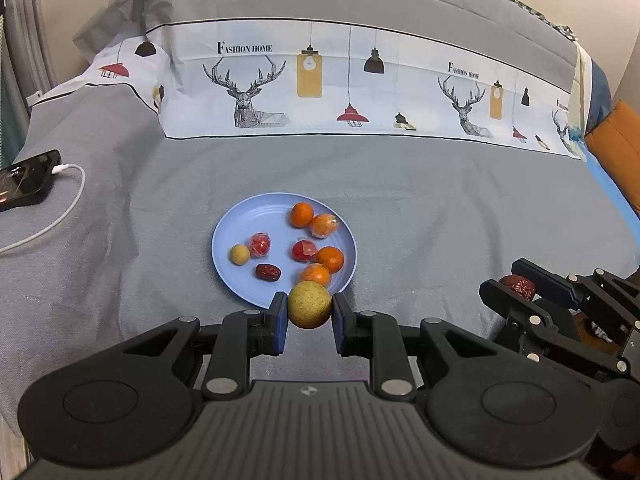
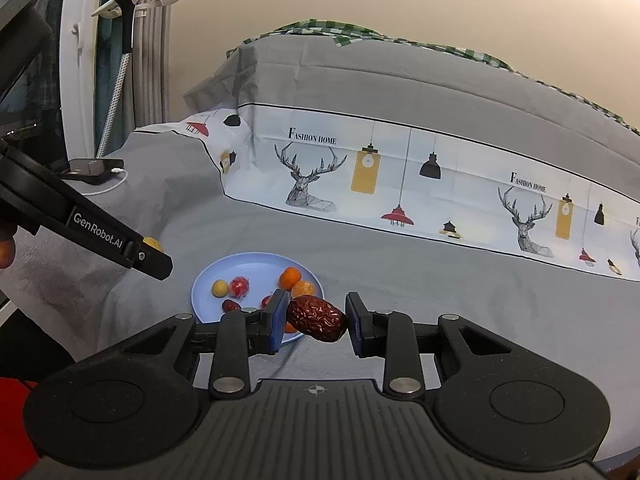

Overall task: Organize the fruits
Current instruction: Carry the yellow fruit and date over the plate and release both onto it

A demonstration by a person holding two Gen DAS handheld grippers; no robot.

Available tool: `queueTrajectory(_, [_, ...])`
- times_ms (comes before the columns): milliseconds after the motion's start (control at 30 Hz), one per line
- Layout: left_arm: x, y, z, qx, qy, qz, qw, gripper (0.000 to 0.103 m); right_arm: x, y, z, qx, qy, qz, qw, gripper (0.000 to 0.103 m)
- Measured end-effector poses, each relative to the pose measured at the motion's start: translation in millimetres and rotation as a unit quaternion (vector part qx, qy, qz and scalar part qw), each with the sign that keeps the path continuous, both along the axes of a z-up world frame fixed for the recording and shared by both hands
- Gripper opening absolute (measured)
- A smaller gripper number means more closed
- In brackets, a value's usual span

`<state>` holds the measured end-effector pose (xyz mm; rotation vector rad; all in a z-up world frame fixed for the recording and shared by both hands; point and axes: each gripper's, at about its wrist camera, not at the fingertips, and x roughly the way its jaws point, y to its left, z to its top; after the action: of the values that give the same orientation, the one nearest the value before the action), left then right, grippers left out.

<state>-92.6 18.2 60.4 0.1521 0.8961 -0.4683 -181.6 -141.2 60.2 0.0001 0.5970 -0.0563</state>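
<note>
A blue plate (image 1: 240, 224) lies on the grey bedspread and holds several fruits: small oranges (image 1: 301, 215), wrapped red fruits (image 1: 260, 245), a small yellow fruit (image 1: 239, 255) and a red date (image 1: 268, 272). My left gripper (image 1: 310, 318) is shut on a yellow-green round fruit (image 1: 310, 305), held just above the plate's near rim. My right gripper (image 2: 316, 320) is shut on a wrinkled red date (image 2: 317, 318), right of the plate (image 2: 206, 280). The right gripper also shows in the left wrist view (image 1: 514, 280) with its date (image 1: 518, 286). The left gripper's finger (image 2: 150, 260) shows in the right wrist view.
A phone (image 1: 26, 178) on a white charging cable (image 1: 60, 216) lies at the far left of the bed. A folded quilt with a deer print (image 1: 248, 92) rises behind the plate. An orange cushion (image 1: 616, 140) is at the right edge.
</note>
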Motion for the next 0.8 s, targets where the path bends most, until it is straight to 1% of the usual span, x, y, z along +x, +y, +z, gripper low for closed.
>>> queueTrajectory(233, [1.8,-0.4,-2.2,0.001,0.001,0.000,1.0000,0.025,3.5,-1.8,-1.6,0.002,0.007,0.003,1.000,0.033])
queueTrajectory(800, [13.3,1.7,-13.2,0.004,0.018,0.008,0.9998,0.025,15.9,-5.6,-10.4,0.006,0.031,0.016,0.999,0.033])
